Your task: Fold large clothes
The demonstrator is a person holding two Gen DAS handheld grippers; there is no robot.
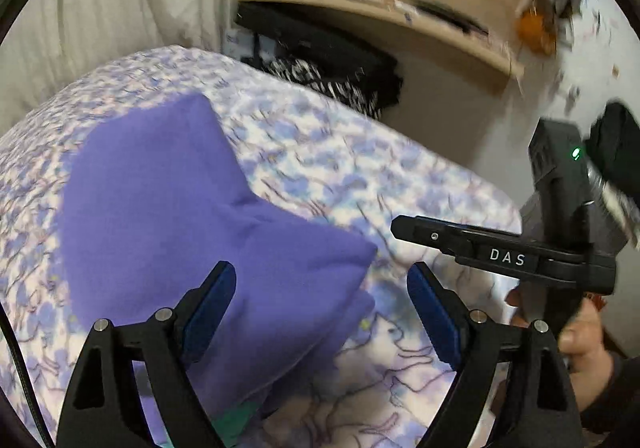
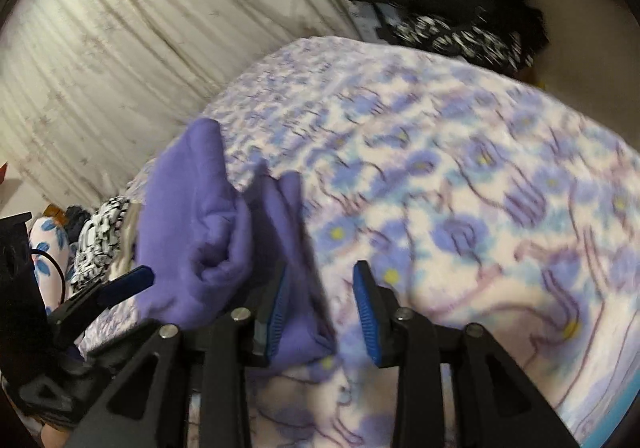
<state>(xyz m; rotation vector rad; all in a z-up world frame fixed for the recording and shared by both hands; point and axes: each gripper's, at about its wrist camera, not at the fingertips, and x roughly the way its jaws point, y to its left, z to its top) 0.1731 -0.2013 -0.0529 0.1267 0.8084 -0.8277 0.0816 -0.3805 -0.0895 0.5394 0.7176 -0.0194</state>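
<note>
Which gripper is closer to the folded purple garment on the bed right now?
Left. The left gripper hangs open directly over the purple garment, one pad above the cloth. The right gripper sits off the garment's edge, jaws apart over the floral blanket.

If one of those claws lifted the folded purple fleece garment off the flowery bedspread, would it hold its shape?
Probably not. The folded purple fleece garment shows soft rounded folds and a bunched edge, so it would likely droop and unfold. Its matte, fuzzy surface suggests it grips rather than slips. It looks light for its bulk, resting on the flowery bedspread.
</note>
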